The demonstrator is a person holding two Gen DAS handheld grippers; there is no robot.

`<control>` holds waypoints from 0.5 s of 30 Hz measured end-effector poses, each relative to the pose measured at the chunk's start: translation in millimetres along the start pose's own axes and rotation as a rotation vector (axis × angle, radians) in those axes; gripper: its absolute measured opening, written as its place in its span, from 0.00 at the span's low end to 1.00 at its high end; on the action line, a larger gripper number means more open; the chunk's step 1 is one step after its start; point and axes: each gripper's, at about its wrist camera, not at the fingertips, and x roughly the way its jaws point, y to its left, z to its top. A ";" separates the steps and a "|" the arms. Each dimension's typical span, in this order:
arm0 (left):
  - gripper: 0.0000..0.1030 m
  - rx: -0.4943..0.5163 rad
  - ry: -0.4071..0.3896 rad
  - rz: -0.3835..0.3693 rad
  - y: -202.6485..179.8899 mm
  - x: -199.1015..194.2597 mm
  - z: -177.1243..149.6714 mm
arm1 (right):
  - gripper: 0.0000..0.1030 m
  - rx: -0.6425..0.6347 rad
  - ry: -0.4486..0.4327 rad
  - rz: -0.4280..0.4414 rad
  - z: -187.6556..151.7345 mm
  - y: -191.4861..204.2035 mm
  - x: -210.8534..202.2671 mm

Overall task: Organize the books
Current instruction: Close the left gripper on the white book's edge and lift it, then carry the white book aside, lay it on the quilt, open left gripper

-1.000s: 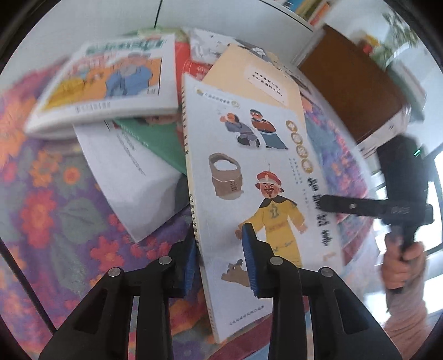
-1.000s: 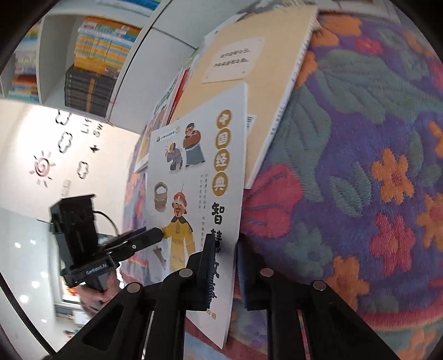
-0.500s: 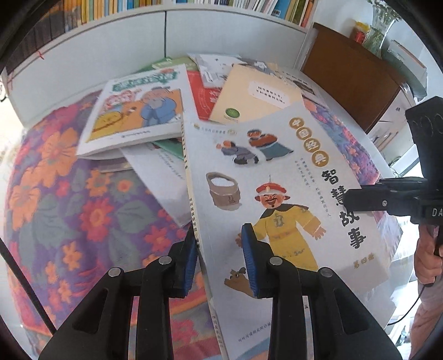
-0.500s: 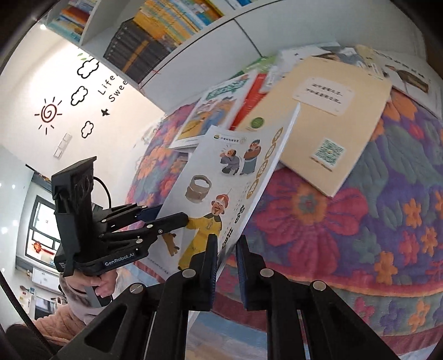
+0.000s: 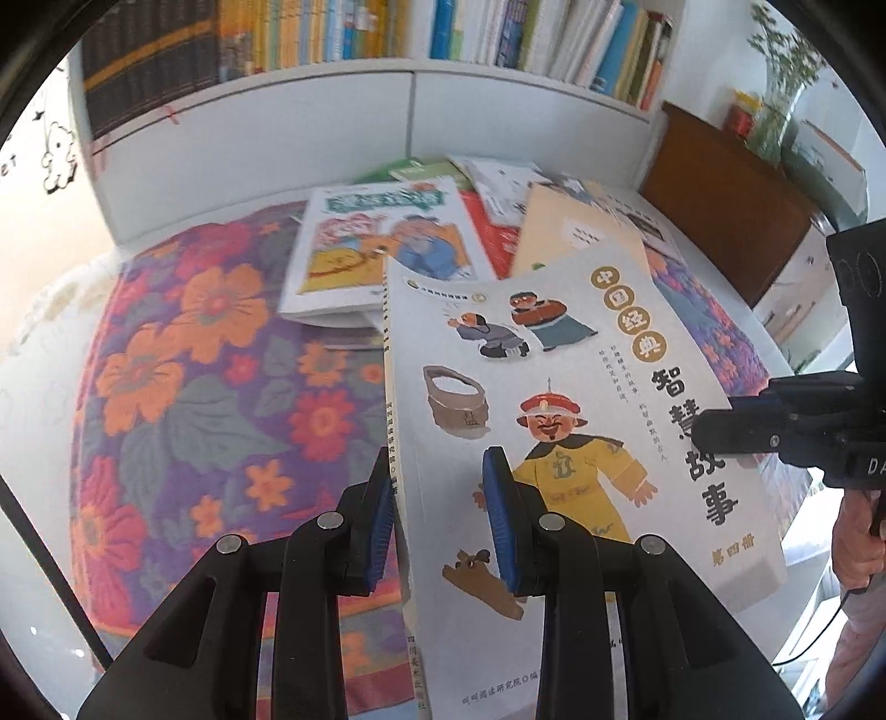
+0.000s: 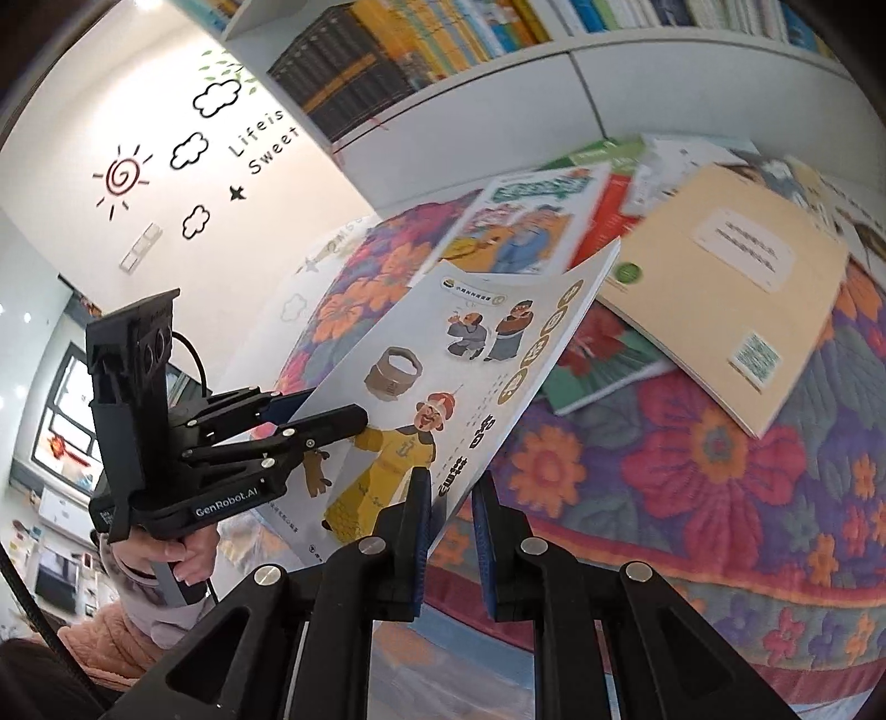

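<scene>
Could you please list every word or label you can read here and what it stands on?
"Life is Sweet": wall decal.
"GenRobot.AI": black left gripper.
"中国经典 智慧故事 第四册": white picture book with a yellow-robed cartoon official.
Cream book's label, shelf spines: too blurred.

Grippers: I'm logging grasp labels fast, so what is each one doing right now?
Left gripper: shut on the white picture book, at its spine edge.
Right gripper: shut on the same book's opposite edge.
</scene>
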 end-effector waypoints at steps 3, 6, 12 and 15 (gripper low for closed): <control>0.27 -0.019 -0.021 0.004 15.9 -10.6 0.5 | 0.14 -0.036 -0.003 -0.006 6.3 19.5 4.4; 0.27 -0.046 -0.043 0.008 32.9 -22.4 1.3 | 0.14 -0.066 -0.007 -0.004 13.0 36.0 8.6; 0.27 -0.126 -0.094 0.030 74.5 -44.6 -0.4 | 0.15 -0.117 -0.012 0.022 31.9 70.1 27.9; 0.27 -0.163 -0.112 0.039 98.0 -53.9 -1.8 | 0.15 -0.140 -0.023 0.041 40.4 87.5 40.2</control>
